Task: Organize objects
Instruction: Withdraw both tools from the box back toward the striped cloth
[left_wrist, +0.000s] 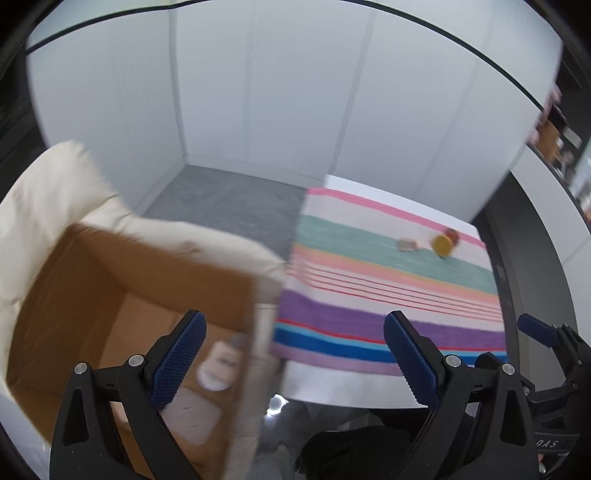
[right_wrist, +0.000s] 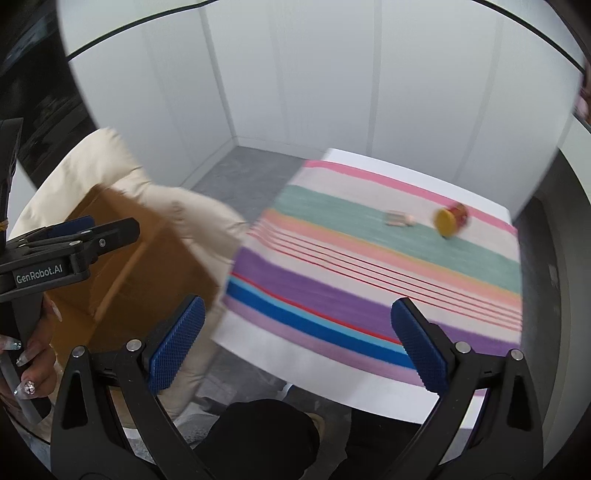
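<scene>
Scanning from the left, we see the cardboard box (left_wrist: 110, 295) sitting on a cream cushion (left_wrist: 48, 206), low beside the table, likely so items can be dropped straight in; a white-capped bottle (left_wrist: 219, 365) lies on its floor. Our left gripper (left_wrist: 291, 354) hangs over the box's near wall, jaws spread wide and empty. Further right, the striped cloth (left_wrist: 369, 288) covers the table. Our right gripper (right_wrist: 295, 347) is likewise spread and empty above its near edge. At the far right, a small pale item (right_wrist: 399, 218), too blurred to identify, and a yellow-lidded jar (right_wrist: 448, 219) on its side await collection.
</scene>
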